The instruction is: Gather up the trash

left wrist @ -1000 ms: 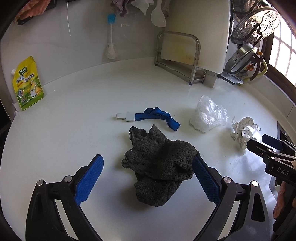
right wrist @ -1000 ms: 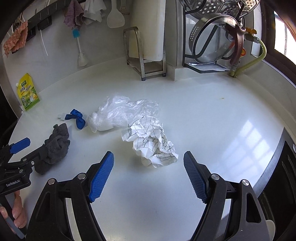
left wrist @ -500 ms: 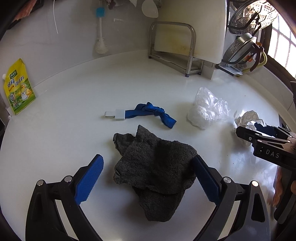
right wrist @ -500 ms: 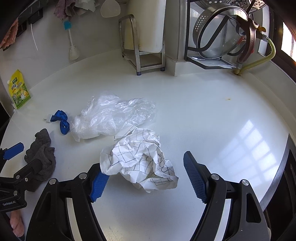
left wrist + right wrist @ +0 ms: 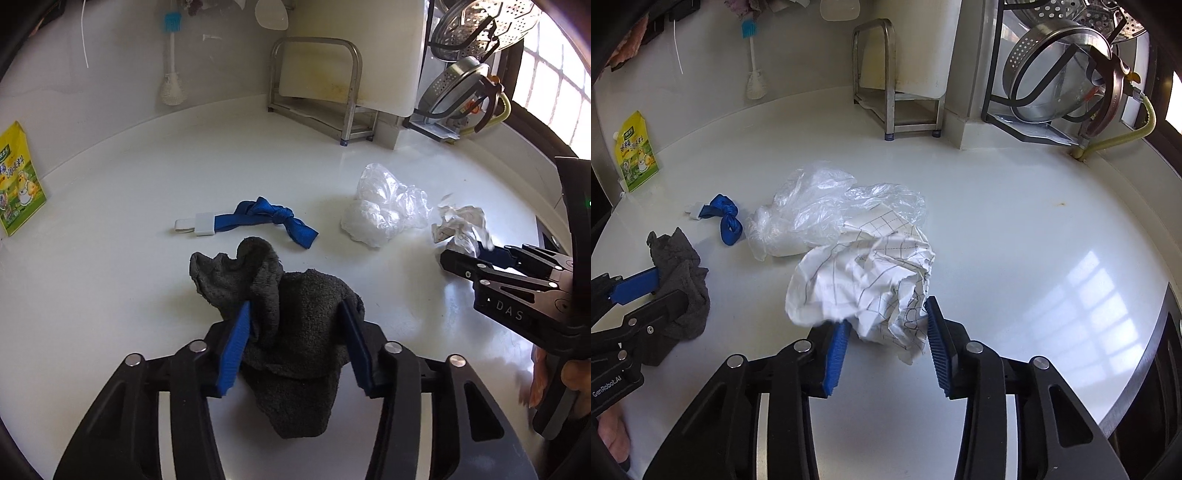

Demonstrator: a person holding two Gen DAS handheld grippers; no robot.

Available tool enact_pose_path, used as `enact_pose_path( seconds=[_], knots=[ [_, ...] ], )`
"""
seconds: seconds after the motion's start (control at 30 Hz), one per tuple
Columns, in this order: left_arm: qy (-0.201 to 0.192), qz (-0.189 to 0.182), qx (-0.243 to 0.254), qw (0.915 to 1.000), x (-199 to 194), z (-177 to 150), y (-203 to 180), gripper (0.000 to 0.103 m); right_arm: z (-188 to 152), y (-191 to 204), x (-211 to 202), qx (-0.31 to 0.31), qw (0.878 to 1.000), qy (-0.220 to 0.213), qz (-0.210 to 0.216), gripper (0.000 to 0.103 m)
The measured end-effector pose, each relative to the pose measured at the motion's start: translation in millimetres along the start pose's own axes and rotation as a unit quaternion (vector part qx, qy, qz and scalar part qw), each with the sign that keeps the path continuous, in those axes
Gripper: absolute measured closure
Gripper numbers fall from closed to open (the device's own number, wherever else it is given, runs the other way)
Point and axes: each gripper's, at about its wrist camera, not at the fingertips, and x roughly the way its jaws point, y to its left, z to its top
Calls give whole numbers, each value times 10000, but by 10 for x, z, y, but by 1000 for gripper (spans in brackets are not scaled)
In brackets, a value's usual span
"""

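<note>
Both jaws just closed, left hand-held gripper [image 5: 295, 332] clamping grey cloth [image 5: 295, 306], right hand-held gripper [image 5: 884, 332] clamping crumpled paper [image 5: 864, 280]

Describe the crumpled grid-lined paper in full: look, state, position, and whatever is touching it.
The crumpled paper is a white sheet printed with thin dark grid lines and some scribbles, wadded into a loose, creased ball. It sits on the white countertop, its far edge against the clear plastic bag. The right gripper has just been closing, and its blue pads now pinch the paper's near side. In the left wrist view it shows as a pale wad beside the bag.
</note>
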Motion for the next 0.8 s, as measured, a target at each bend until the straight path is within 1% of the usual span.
enact_pose_path(
  seconds=[0.07,0.1,0.13,0.27,0.33,0.47,0.53,0.63,0.7,0.8],
  knots=[
    [-50,9,38,10000,-20,-9,-28,70,-20,13,-23,-9,10000,-26,28,67],
    [-75,-24,45,10000,-37,-13,-35,75,-35,21,-34,-13,10000,-37,36,67],
    [-94,-48,29,9999,-51,-18,-32,77,-53,29,-49,-16,10000,-55,43,68],
    [-158,-99,-75,9998,-98,-46,7,79,-115,31,-130,45,9998,-147,110,69],
    [-216,-58,-105,9997,-141,-75,22,80,-147,26,-179,101,9997,-180,159,69],
    [-381,-37,-173,9991,-301,-134,19,81,-276,21,-320,204,9992,-247,221,69],
    [-477,12,-143,9988,-405,-181,-7,82,-369,12,-414,293,9988,-276,274,69],
    [-588,-32,-105,9982,-614,-296,-54,85,-541,15,-601,422,9979,-366,327,69],
    [-658,-44,-86,9978,-761,-393,-77,85,-694,21,-767,556,9966,-489,364,69],
    [-736,13,-51,9973,-988,-546,-107,86,-982,102,-1043,627,9954,-658,309,69]
  ],
)
